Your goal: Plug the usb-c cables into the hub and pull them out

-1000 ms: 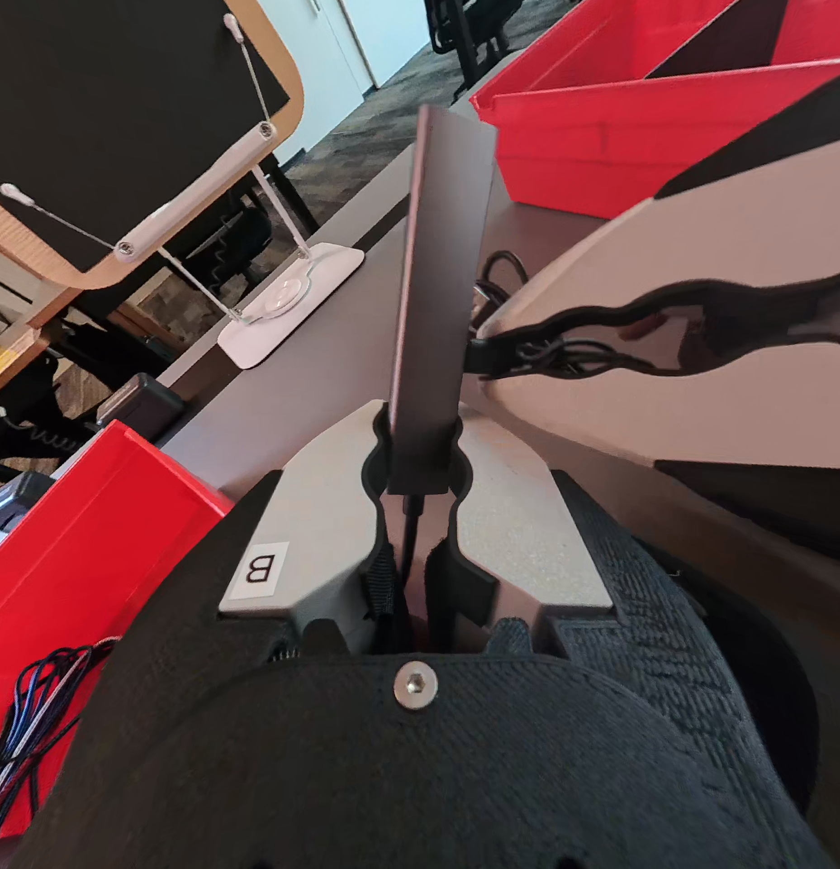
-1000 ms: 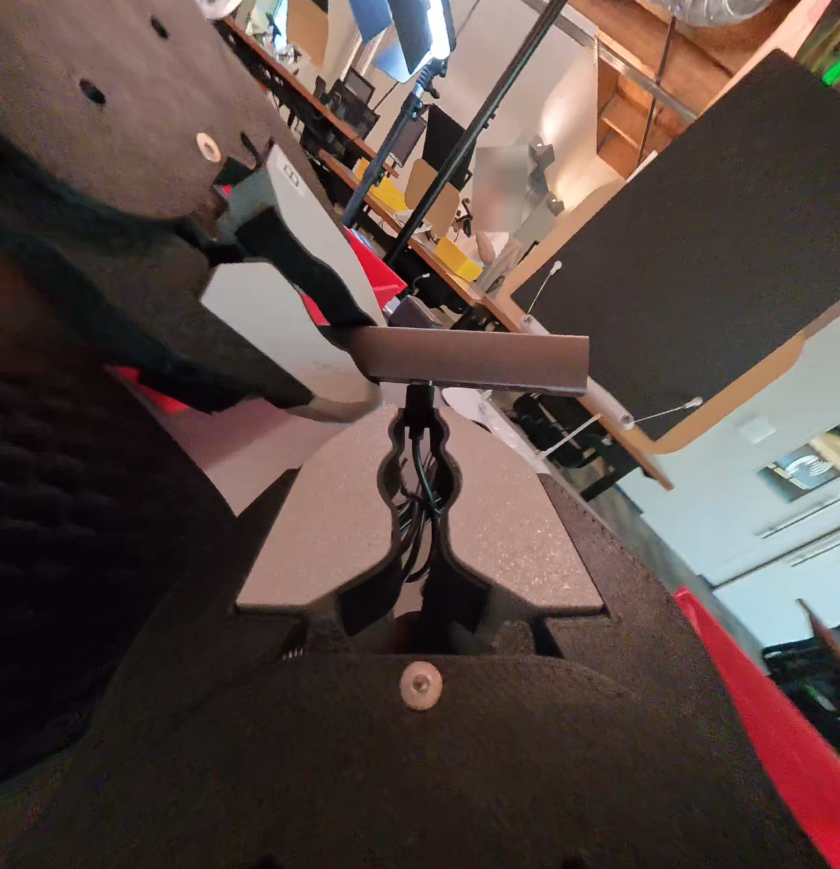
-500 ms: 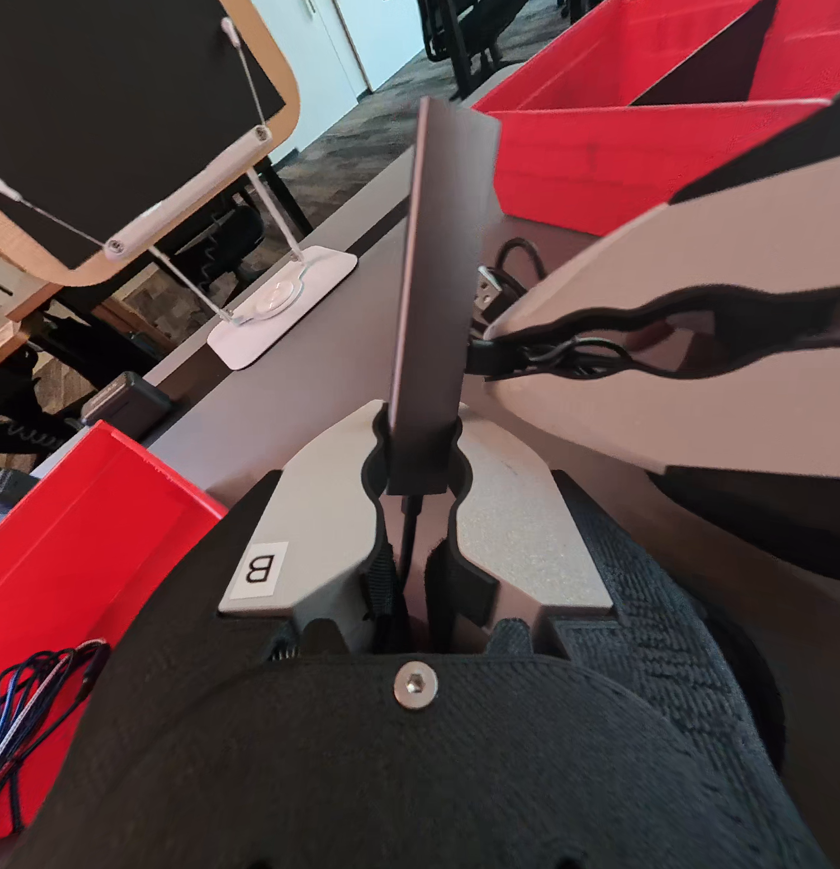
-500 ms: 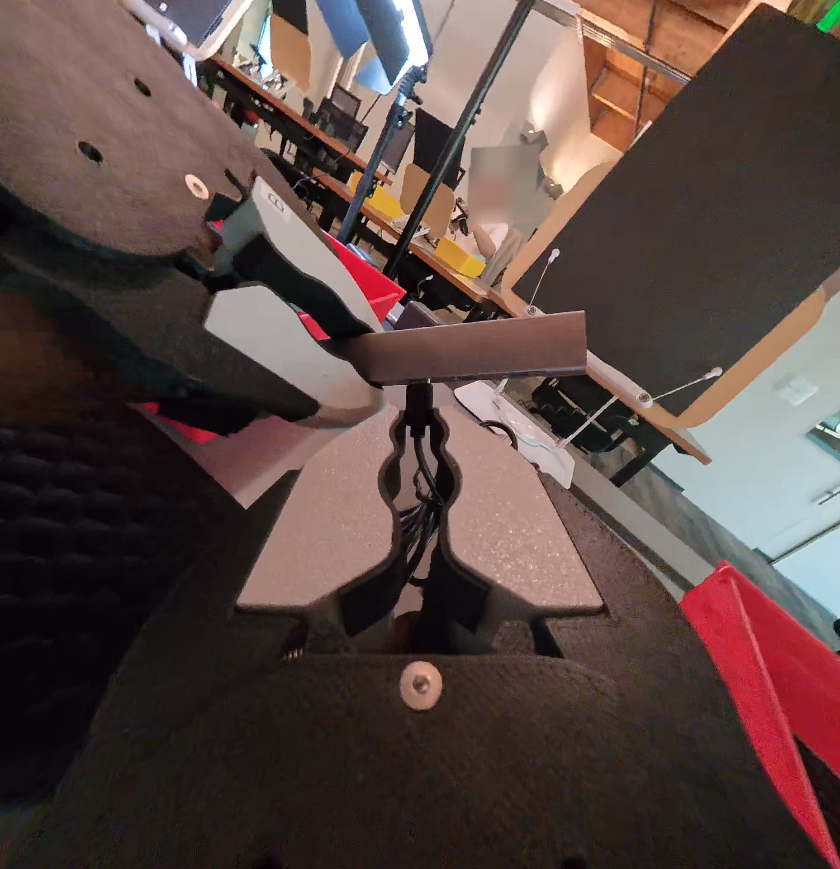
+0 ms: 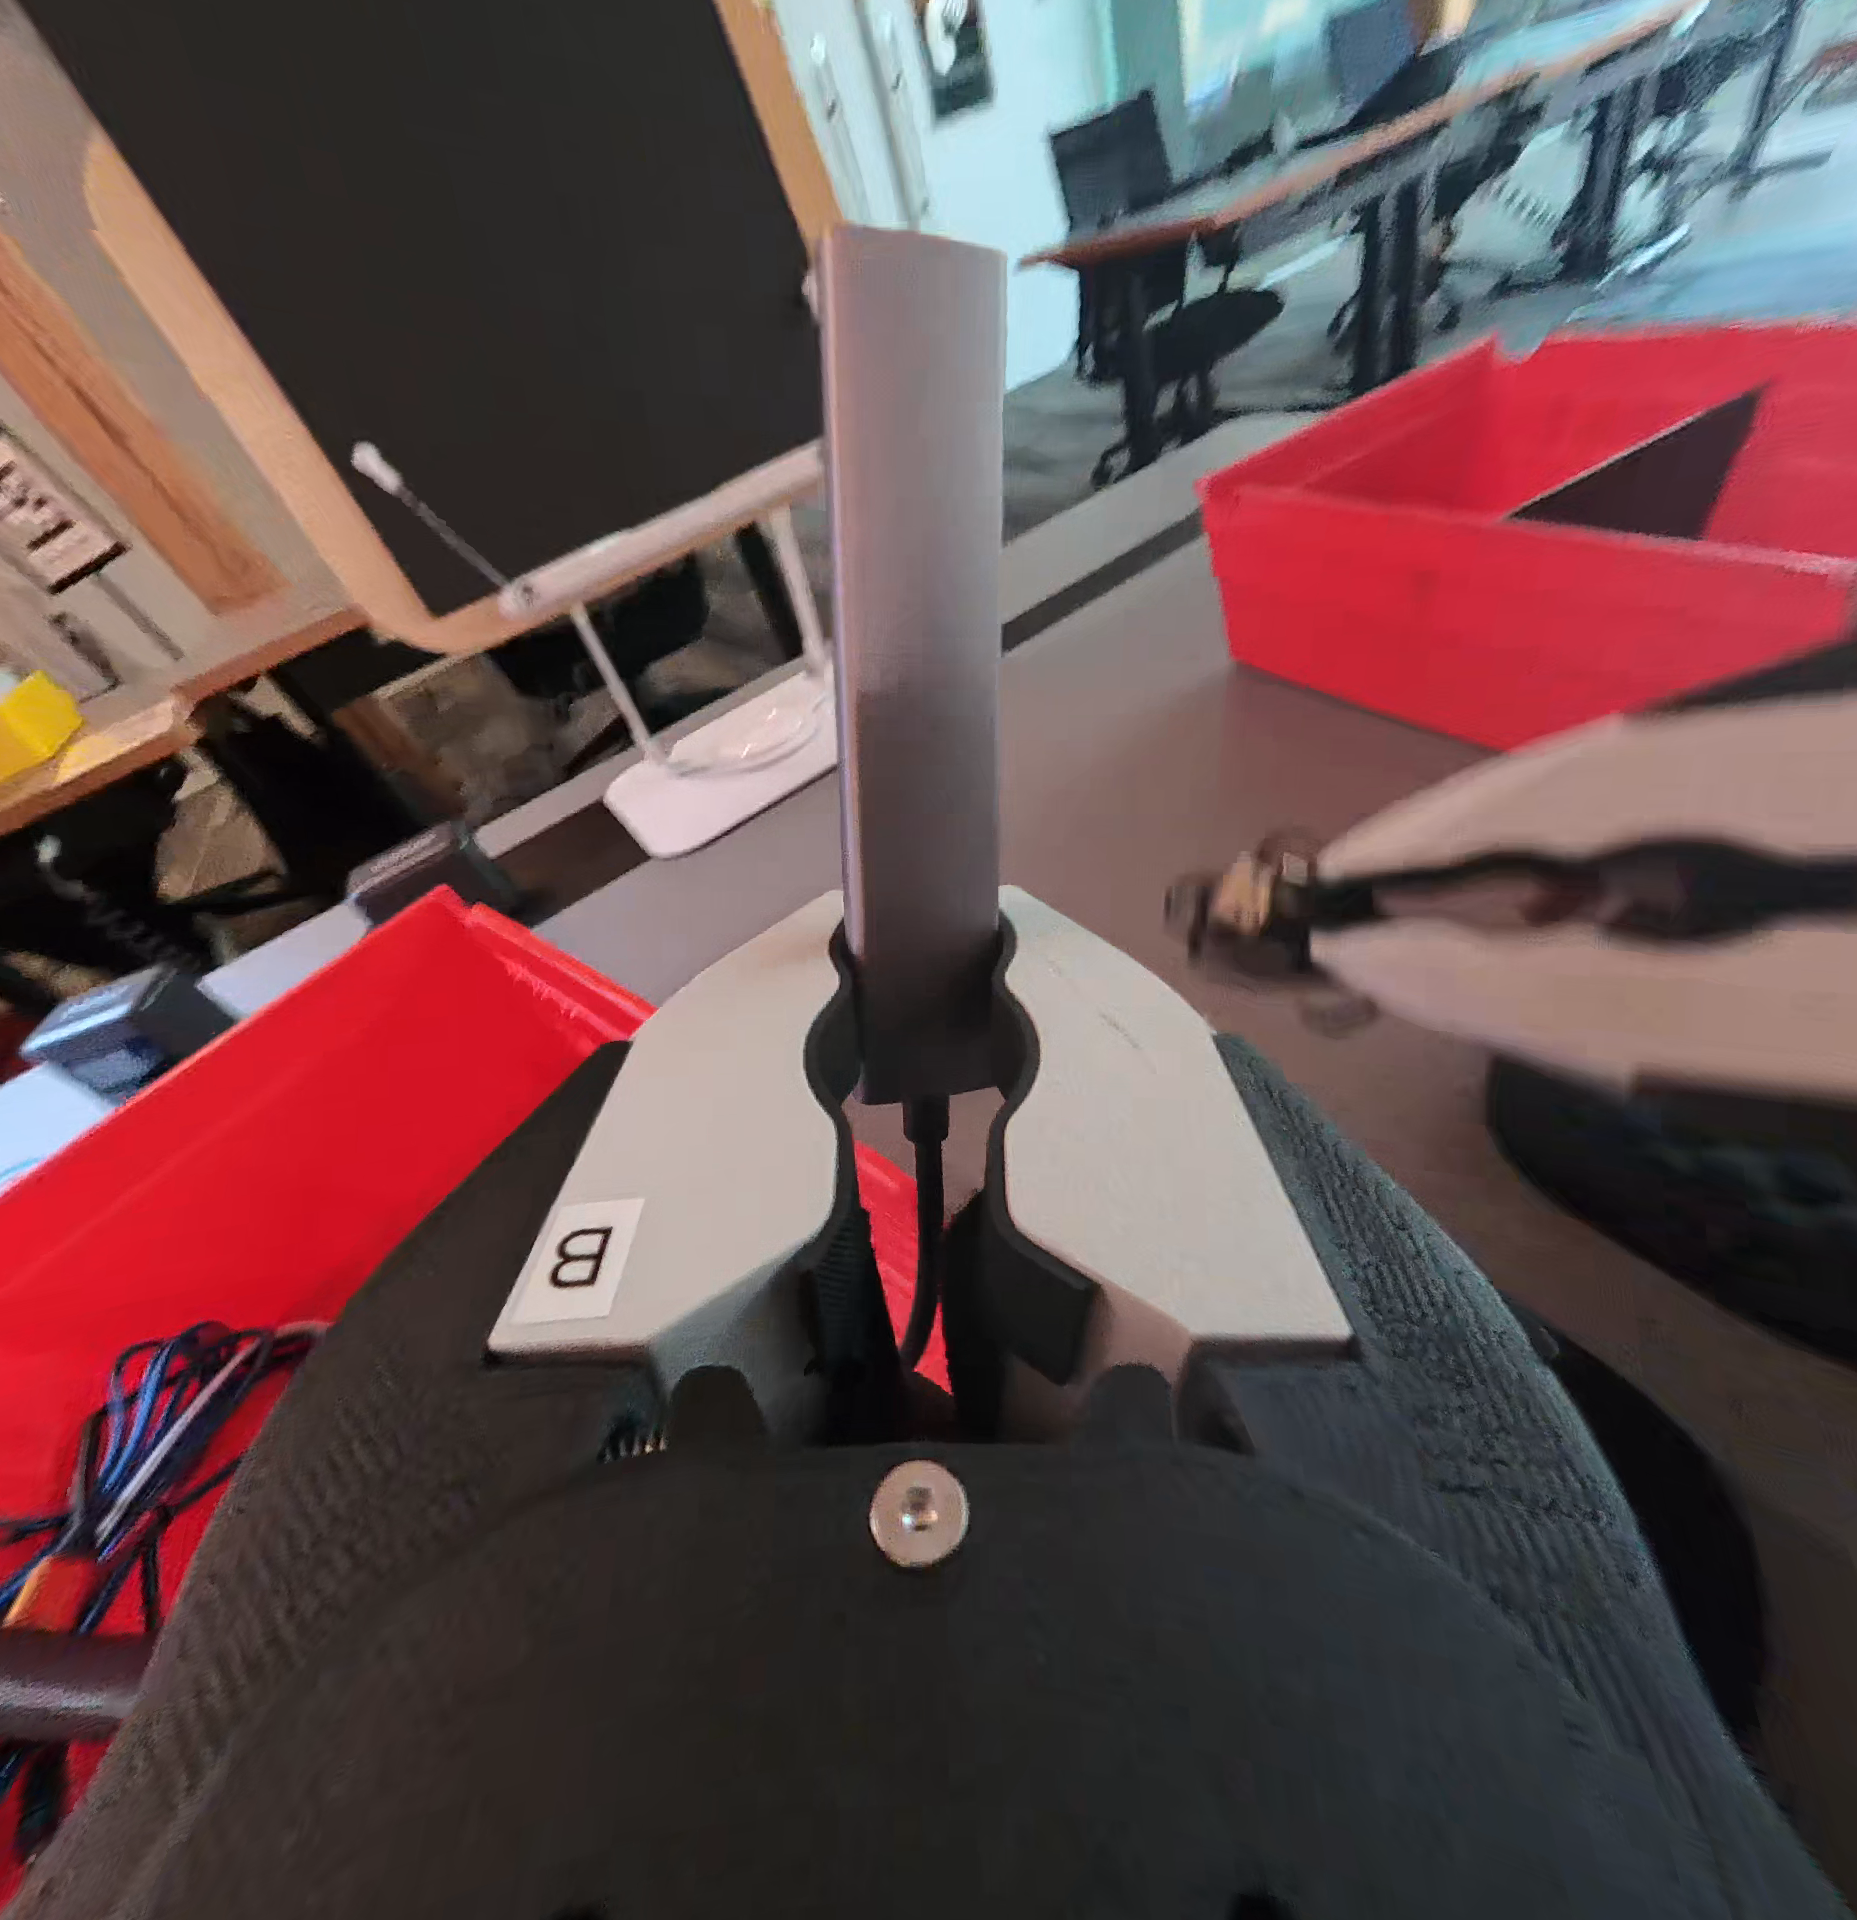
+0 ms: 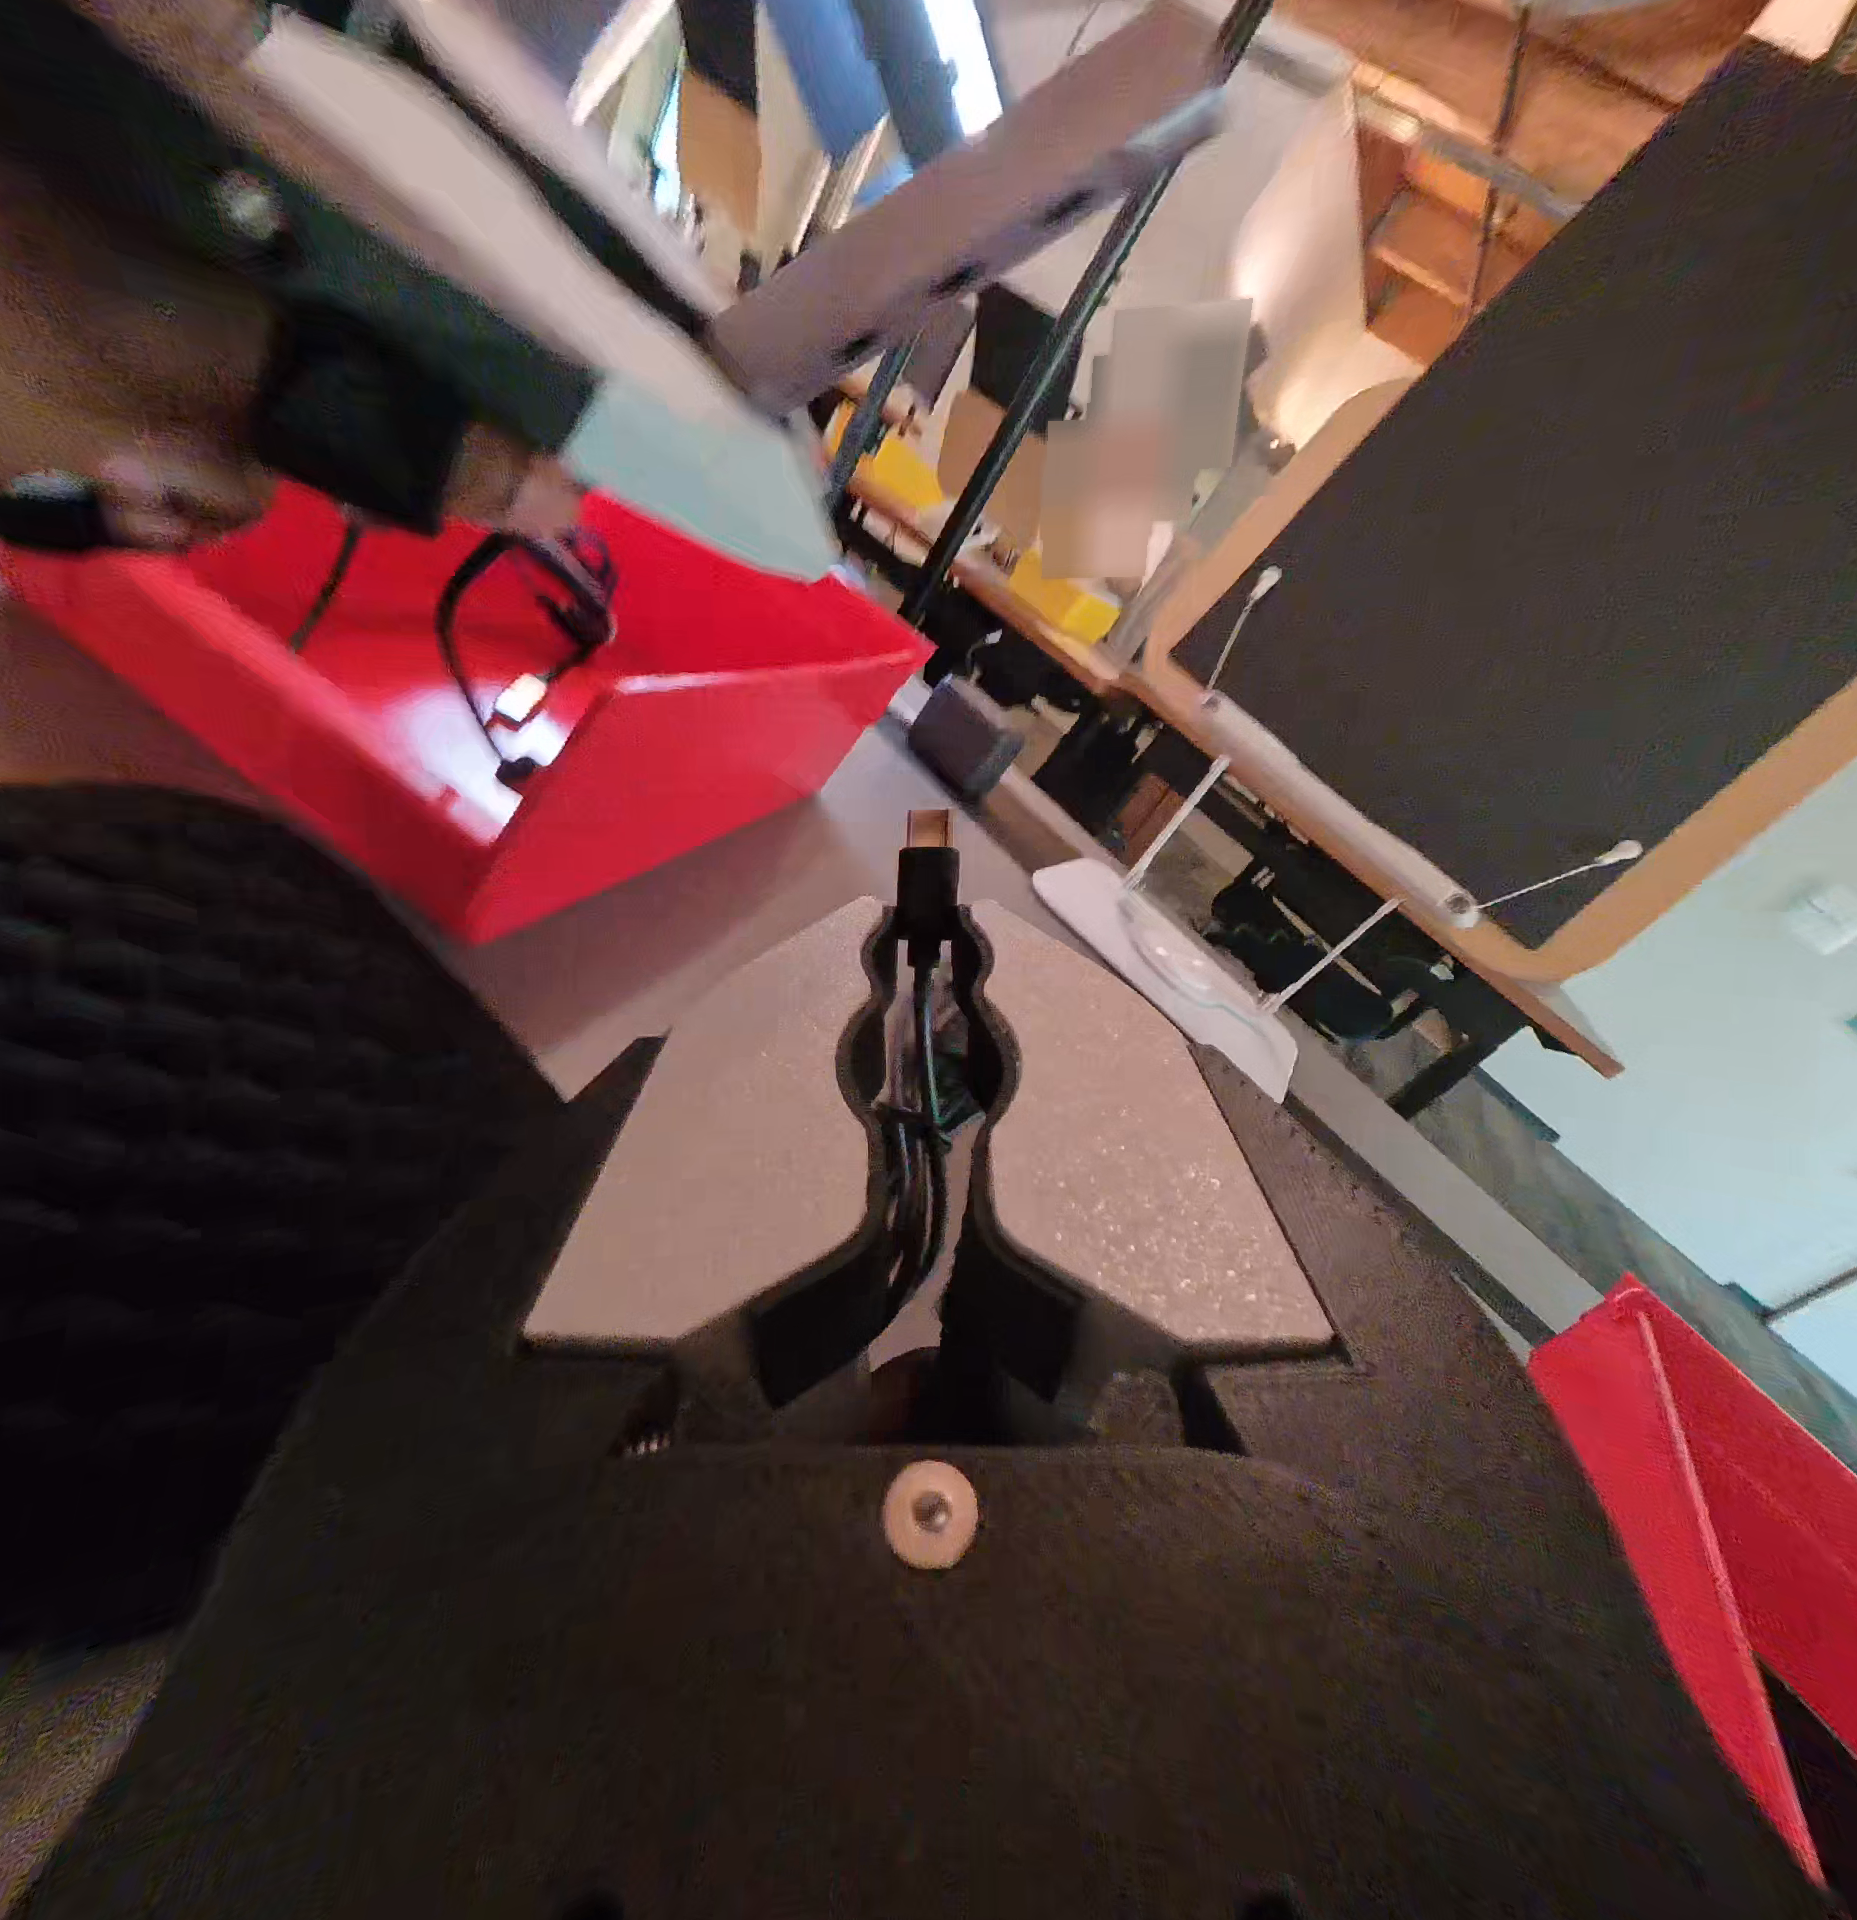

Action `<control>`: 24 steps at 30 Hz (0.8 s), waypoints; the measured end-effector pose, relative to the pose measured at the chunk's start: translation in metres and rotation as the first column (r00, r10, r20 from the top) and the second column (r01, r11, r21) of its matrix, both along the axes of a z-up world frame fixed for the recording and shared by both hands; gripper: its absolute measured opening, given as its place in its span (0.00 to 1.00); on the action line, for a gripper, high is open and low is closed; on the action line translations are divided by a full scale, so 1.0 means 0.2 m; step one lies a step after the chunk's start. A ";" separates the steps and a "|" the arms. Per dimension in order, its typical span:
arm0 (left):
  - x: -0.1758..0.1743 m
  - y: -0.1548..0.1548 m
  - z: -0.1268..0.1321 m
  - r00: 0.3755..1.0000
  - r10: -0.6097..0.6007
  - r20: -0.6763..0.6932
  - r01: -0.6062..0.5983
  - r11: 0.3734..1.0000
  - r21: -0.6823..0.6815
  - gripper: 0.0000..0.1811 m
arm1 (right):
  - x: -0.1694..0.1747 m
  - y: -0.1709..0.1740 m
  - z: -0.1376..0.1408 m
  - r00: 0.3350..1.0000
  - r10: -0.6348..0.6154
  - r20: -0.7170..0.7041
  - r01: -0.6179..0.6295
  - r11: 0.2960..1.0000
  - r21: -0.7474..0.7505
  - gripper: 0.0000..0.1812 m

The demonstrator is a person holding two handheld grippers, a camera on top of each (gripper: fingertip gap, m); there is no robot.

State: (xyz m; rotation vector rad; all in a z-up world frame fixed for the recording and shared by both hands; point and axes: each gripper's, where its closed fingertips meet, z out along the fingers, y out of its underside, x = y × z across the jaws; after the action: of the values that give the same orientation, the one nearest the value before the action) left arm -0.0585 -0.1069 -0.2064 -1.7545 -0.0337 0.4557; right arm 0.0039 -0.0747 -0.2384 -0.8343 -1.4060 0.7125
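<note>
My left gripper (image 5: 922, 935) is shut on the lower end of a slim dark grey hub (image 5: 919, 623), which stands upright above the table; the hub's own black lead (image 5: 924, 1247) hangs down between the jaws. My right gripper (image 6: 929, 920) is shut on a black usb-c cable (image 6: 929, 878) whose metal plug tip points forward, free of the hub. In the left wrist view the right gripper (image 5: 1308, 920) sits blurred at the right, apart from the hub. In the right wrist view the hub (image 6: 965, 249) and the left gripper show blurred at the upper left.
Red bins stand on the grey table (image 5: 1111, 748): one at the left with coloured wires (image 5: 280, 1143), one at the back right (image 5: 1526, 582). In the right wrist view a red bin (image 6: 633, 727) holds a black cable. A white stand base (image 5: 716, 790) sits near the table's far edge.
The usb-c plug has come out of the hub's side. My right gripper has pulled away with the cable, and the hub has swung away from it. Both views are motion-blurred.
</note>
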 end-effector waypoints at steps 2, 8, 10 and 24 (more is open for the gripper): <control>0.07 0.01 0.06 0.992 -0.123 0.016 0.121 0.988 0.098 0.10 | 0.09 0.13 0.21 0.989 0.002 -0.146 -0.017 0.995 -0.101 0.05; 0.16 0.02 0.14 0.916 -0.364 0.169 0.287 0.888 0.358 0.10 | 0.57 0.54 0.68 0.868 -0.109 -0.485 -0.018 0.968 -0.250 0.05; 0.16 0.01 0.14 0.919 -0.361 0.156 0.288 0.888 0.359 0.10 | 0.73 0.68 0.74 0.825 -0.181 -0.536 0.036 0.962 -0.271 0.05; 0.22 0.07 0.13 0.941 -0.339 0.016 0.321 0.905 0.280 0.10 | 0.78 1.20 0.02 0.918 -0.384 0.101 0.388 0.922 -0.017 0.10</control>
State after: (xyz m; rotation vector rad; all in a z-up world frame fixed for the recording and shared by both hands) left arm -0.0137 -0.0936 -0.1811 -1.4633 0.1476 0.1362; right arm 0.1599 0.1649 -0.2350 -1.1490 -1.2616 0.3979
